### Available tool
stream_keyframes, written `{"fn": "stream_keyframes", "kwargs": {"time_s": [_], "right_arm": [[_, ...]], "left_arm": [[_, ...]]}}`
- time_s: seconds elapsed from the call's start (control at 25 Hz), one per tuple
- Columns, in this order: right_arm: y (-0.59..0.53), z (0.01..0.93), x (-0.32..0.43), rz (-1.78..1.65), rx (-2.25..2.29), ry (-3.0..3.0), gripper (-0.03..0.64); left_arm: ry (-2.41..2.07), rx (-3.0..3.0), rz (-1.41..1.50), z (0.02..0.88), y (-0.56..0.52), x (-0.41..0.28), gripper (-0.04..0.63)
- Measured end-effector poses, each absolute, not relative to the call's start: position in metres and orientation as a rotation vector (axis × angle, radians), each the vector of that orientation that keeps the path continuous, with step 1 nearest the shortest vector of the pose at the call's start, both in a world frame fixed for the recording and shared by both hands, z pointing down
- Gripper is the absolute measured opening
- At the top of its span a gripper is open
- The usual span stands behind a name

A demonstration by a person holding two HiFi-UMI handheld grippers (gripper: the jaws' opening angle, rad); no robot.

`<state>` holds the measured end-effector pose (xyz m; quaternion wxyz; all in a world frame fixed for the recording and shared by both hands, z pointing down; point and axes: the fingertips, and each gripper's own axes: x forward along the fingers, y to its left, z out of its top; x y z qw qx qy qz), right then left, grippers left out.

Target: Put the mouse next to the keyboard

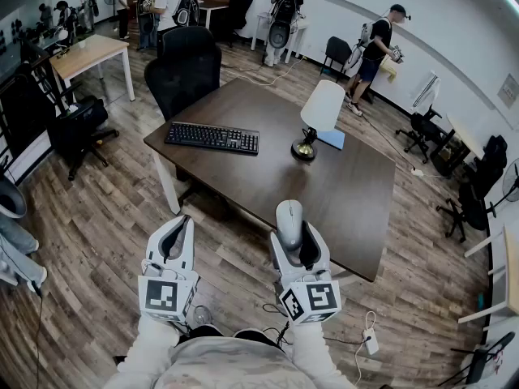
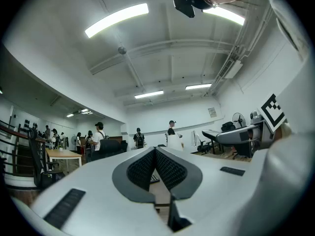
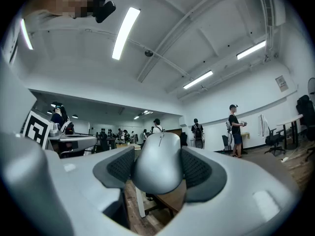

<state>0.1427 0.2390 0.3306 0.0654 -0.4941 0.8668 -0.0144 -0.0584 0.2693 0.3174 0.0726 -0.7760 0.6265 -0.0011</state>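
Office flooring is running under the person, who is standing just short of a dark table (image 1: 340, 193). The pads of the right gripper (image 1: 293, 245) are pressing on both flanks of the grey mouse (image 3: 158, 161), carrying it nose-forward above the table's near edge. The left gripper (image 2: 155, 154) is keeping its fingers together on nothing, apparently idling as the spare. Well beyond the fingertips and off to their left, the keyboard (image 1: 212, 137) is lying on the table. Bare tabletop is showing between it and the lamp (image 1: 316, 120), probably the landing spot.
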Motion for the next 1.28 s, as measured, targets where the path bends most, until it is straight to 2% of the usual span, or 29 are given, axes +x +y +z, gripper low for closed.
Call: {"fn": "stream_keyframes", "kwargs": {"time_s": [1.28], "right_arm": [[0.16, 0.341, 0.066, -0.029, -1.677, 2.473, 0.31]], "left_arm": [[1.747, -2.43, 0.033, 0.327, 0.165, -0.146, 0.005]]}}
